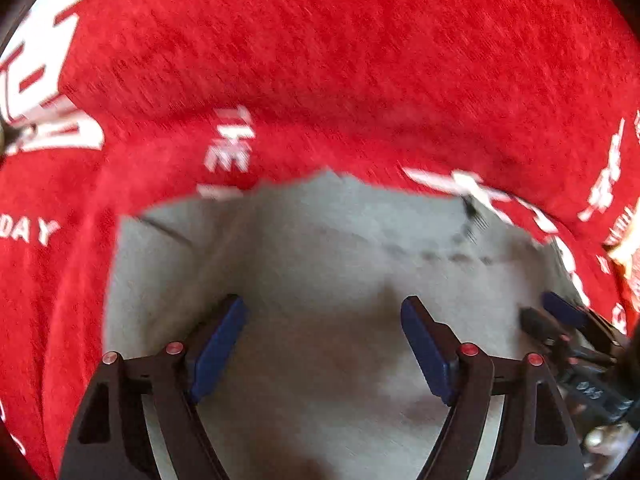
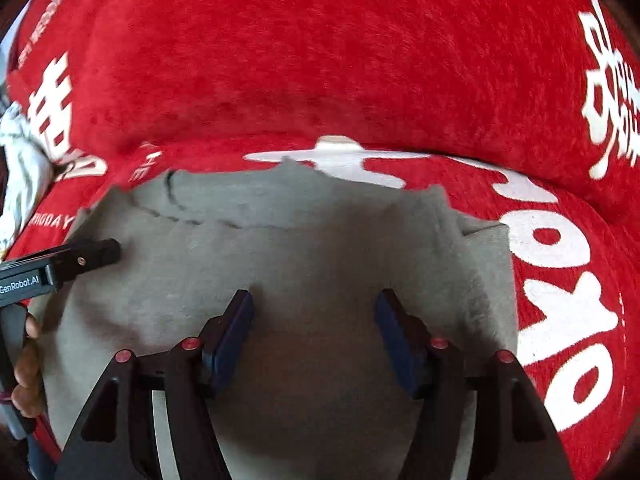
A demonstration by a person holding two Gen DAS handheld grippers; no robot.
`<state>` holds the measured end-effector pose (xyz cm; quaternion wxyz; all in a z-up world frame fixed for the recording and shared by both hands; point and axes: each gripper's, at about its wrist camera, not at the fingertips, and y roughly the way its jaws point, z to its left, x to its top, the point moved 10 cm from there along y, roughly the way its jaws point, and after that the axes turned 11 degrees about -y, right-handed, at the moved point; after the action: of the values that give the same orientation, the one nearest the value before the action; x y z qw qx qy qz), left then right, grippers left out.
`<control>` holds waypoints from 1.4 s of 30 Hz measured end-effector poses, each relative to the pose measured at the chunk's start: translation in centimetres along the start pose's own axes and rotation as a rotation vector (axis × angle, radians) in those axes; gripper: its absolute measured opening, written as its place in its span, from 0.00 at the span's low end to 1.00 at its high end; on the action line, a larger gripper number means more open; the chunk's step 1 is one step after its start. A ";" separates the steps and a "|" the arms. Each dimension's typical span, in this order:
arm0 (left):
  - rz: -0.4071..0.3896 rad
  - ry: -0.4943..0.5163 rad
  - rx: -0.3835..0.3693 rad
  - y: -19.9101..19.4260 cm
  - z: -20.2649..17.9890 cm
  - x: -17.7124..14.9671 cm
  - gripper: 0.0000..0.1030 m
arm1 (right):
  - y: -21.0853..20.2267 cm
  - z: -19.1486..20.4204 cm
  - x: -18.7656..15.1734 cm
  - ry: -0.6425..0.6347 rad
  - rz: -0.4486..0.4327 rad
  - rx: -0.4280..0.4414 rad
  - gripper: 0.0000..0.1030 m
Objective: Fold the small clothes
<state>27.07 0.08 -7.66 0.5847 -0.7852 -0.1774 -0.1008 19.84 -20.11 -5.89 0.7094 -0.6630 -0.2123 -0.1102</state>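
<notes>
A small grey garment lies flat on a red cloth, with a dark seam line across its far part. My left gripper hovers over it, open, with only the fabric below between its blue pads. The right wrist view shows the same grey garment under my right gripper, also open and holding nothing. The left gripper reaches in from the left edge over the garment's left side, held by a hand. The right gripper appears at the right edge of the left wrist view.
A red fleece cloth with large white lettering covers the surface around the garment, its far part raised in a thick fold. A crumpled white cloth lies at the far left edge.
</notes>
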 end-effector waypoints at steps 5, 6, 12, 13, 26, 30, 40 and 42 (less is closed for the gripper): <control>-0.047 0.079 0.093 0.6 0.5 0.5 0.79 | 0.9 -1.7 0.6 0.007 -0.003 -0.063 0.65; -0.052 0.095 0.114 0.5 0.2 0.4 0.79 | 0.9 -1.7 0.6 0.004 -0.003 -0.070 0.65; -0.106 0.078 0.010 -5.0 -0.2 -2.3 0.79 | -3.9 -0.3 -0.5 0.016 -0.091 -0.059 0.68; -0.101 0.081 -0.018 -5.6 -0.5 -3.0 0.79 | -4.6 0.7 -1.0 0.009 -0.105 -0.026 0.70; -0.129 0.046 0.004 -8.8 1.1 -8.7 0.80 | -7.9 3.6 -5.8 -0.033 -0.131 -0.064 0.76; -0.134 0.130 0.085 -8.0 1.6 -12.3 0.80 | -7.6 5.3 -9.2 -0.102 -0.096 -0.082 0.76; -0.218 0.156 0.077 -10.9 5.3 -16.9 0.84 | -10.8 4.1 -15.7 -0.153 -0.183 -0.169 0.80; -0.220 0.122 0.070 -12.0 6.0 -17.5 0.84 | -11.2 4.2 -16.6 -0.160 -0.147 -0.179 0.80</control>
<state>6.00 6.06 -5.23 0.6068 -0.7326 -0.2298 -0.2056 -0.39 -19.08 -3.18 0.6184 -0.7129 -0.3053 -0.1270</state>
